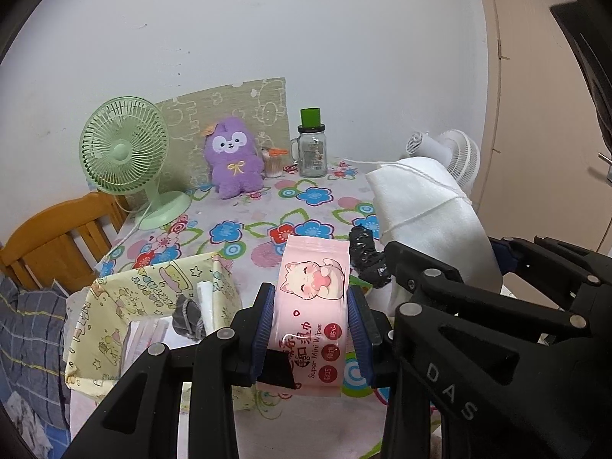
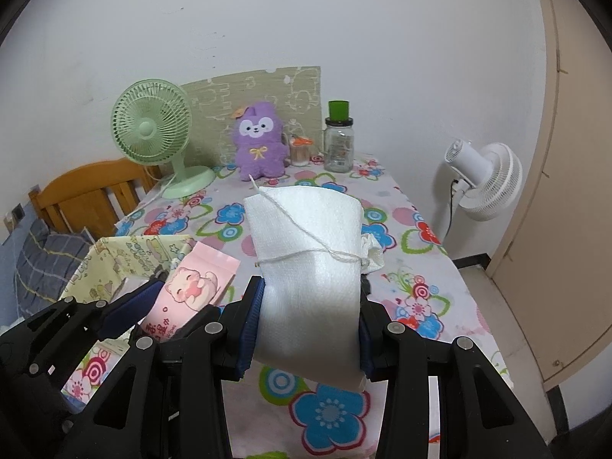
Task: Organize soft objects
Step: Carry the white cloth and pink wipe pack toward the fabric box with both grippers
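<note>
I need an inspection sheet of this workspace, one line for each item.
Surface: table with flowered cloth.
Job's things: pink wipes pack; white cloth bundle tied with string; yellow fabric box.
Clutter: purple plush, glass jar, black item.
Grippers: left gripper shut on the pack; right gripper shut on the bundle.
Cables: green fan cord.
Surroundings: white fan, wooden chair.

A glossy plastic wipes pack (image 1: 313,306), a matt woven white cloth bundle (image 2: 310,267) tied with yarn, a fuzzy plush toy (image 1: 233,160) and a glass jar (image 1: 313,155) are shown.
</note>
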The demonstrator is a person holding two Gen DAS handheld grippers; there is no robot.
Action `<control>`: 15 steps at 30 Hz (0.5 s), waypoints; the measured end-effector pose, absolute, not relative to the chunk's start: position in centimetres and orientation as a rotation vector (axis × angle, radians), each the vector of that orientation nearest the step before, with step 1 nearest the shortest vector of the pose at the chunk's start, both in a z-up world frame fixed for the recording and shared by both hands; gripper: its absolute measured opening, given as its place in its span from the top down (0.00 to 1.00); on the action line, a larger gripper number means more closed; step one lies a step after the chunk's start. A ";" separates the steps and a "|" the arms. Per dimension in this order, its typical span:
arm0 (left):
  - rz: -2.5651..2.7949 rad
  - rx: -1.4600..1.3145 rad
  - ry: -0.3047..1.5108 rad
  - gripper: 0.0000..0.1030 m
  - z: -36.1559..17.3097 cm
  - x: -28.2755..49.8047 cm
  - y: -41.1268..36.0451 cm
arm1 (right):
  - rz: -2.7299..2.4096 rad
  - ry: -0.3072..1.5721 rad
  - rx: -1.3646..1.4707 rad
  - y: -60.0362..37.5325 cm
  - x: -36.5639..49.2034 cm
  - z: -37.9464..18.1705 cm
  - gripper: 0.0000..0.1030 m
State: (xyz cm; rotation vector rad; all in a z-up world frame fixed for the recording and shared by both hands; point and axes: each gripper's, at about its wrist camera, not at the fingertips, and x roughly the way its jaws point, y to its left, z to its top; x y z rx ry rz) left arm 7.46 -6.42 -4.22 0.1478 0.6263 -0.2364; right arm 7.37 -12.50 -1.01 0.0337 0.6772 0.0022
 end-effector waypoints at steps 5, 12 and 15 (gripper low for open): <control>-0.225 0.141 0.628 0.63 -4.1 8.0 -5.3 | 0.017 0.678 0.028 -11.4 8.0 -0.9 0.56; -0.209 0.130 0.634 0.63 -4.3 8.8 -3.7 | 0.036 0.686 0.015 -9.9 9.0 -1.0 0.56; -0.197 0.124 0.636 0.63 -4.3 9.0 -3.0 | 0.046 0.687 0.008 -9.2 9.4 -1.1 0.56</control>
